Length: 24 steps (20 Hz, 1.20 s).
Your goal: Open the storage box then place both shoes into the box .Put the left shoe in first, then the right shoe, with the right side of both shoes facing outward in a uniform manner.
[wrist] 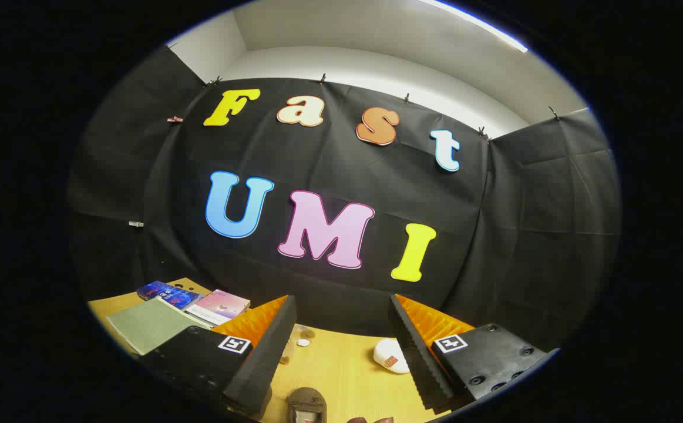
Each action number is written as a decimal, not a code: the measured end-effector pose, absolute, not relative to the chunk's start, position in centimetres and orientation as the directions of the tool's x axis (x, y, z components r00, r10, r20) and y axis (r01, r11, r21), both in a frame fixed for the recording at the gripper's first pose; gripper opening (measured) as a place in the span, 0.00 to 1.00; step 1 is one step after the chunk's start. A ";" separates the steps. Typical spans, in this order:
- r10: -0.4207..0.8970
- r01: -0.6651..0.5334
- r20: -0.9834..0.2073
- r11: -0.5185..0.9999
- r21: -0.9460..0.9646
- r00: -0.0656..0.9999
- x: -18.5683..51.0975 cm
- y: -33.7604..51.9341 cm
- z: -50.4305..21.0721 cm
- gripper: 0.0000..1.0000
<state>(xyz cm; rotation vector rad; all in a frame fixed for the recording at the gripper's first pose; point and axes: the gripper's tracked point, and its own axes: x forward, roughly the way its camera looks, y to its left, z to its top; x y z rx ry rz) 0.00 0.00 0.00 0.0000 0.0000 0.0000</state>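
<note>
Shoe (391, 356), white, low in the frame on the bench (341, 370) just inside one finger of the gripper (341, 329), spread wide and empty, tilted up at the wall, probably between moves; books (188, 305) lower left.

Gripper (341, 346) held raised and tilted slightly upward; its two fingers (265, 346) stand wide apart, gripping nothing between them.

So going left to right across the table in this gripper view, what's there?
Green book → blue book → pink book → small pale bits between the open gripper fingers → white object by the right finger.
</note>
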 end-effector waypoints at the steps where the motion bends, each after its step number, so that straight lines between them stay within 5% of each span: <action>1: 0.002 -0.002 -0.005 1.000 -0.003 1.000 0.0 0.1 -0.1 0.97; 24: 0.037 -0.037 -0.014 0.999 -0.002 0.999 -0.4 1.3 -0.4 0.97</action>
